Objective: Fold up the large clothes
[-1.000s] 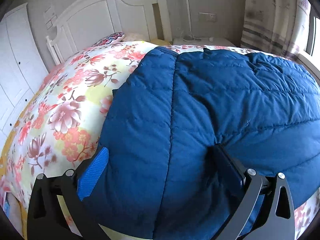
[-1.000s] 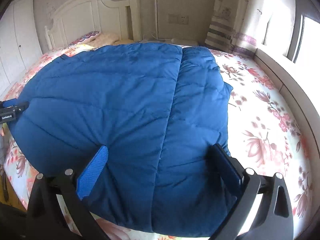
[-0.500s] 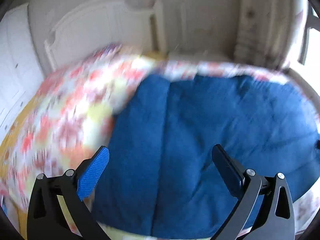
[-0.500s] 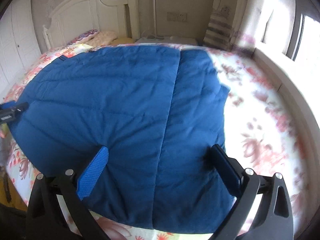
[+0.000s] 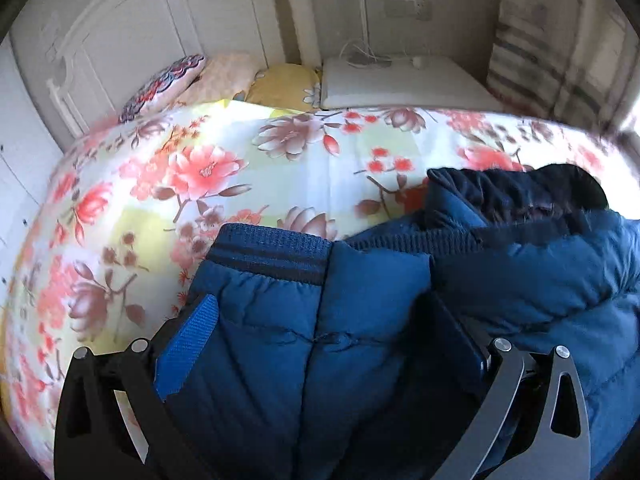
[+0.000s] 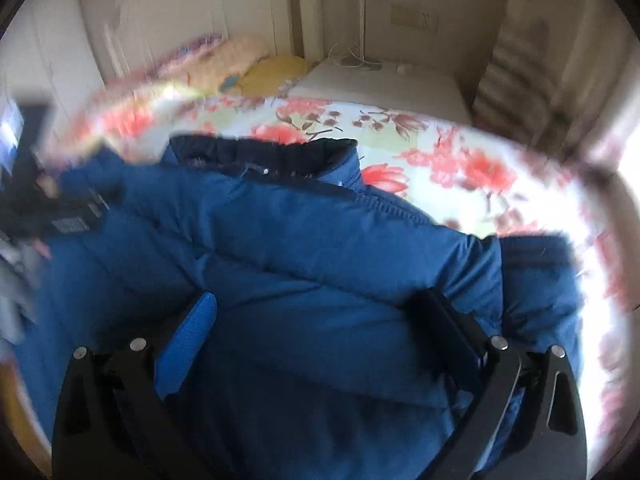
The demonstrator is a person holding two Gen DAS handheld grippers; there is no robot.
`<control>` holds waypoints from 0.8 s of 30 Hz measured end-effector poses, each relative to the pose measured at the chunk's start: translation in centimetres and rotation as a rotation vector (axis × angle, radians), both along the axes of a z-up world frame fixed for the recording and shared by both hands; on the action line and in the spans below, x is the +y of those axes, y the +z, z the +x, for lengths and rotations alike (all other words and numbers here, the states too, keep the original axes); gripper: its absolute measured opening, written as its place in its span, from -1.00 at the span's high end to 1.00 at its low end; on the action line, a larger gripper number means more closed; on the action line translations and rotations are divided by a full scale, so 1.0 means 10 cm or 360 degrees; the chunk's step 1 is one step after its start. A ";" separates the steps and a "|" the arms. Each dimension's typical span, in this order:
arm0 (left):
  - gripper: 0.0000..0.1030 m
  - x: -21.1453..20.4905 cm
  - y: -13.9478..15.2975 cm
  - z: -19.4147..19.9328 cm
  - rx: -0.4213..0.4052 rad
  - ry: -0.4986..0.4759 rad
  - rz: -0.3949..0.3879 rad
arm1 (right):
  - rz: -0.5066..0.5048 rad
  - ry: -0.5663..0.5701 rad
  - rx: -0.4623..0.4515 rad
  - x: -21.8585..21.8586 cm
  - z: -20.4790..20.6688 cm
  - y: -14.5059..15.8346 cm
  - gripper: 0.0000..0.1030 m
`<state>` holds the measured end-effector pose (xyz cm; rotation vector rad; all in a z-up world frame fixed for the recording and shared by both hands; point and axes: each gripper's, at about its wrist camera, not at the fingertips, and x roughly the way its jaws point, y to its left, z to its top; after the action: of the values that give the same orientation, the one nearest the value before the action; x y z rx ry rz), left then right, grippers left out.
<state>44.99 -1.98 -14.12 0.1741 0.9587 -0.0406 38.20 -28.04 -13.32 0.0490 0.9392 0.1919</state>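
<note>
From the left wrist, the left gripper (image 5: 324,332) stands wide over the blue jacket (image 5: 360,320) bunched on the floral bedspread (image 5: 208,184). From the right wrist, blurred, the right gripper (image 6: 320,324) spreads wide above its collar (image 6: 264,152).

bed (image 5: 304,168) floral sheet | on it: blue jacket (image 5: 360,320), pillows (image 5: 280,84)

No readable text anywhere. On the other gripper (image 6: 60,216), seen at the left edge of the right wrist view beside the blue jacket (image 6: 320,264), a small pale label, too blurred to read. Nothing printed on the jacket's ribbed hem (image 5: 272,252) or on the wall socket (image 5: 408,8).
</note>
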 end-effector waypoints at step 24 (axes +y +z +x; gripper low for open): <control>-0.91 -0.07 0.02 -0.06 -0.0062 -0.0007 0.0087 | 0.1000 -0.0536 -0.0126 -1.11 -2.63 -0.34 -0.84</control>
<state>44.37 -2.73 -13.94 0.2263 0.9213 -0.0149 11.95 -39.16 -16.73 0.7686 0.7494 0.1683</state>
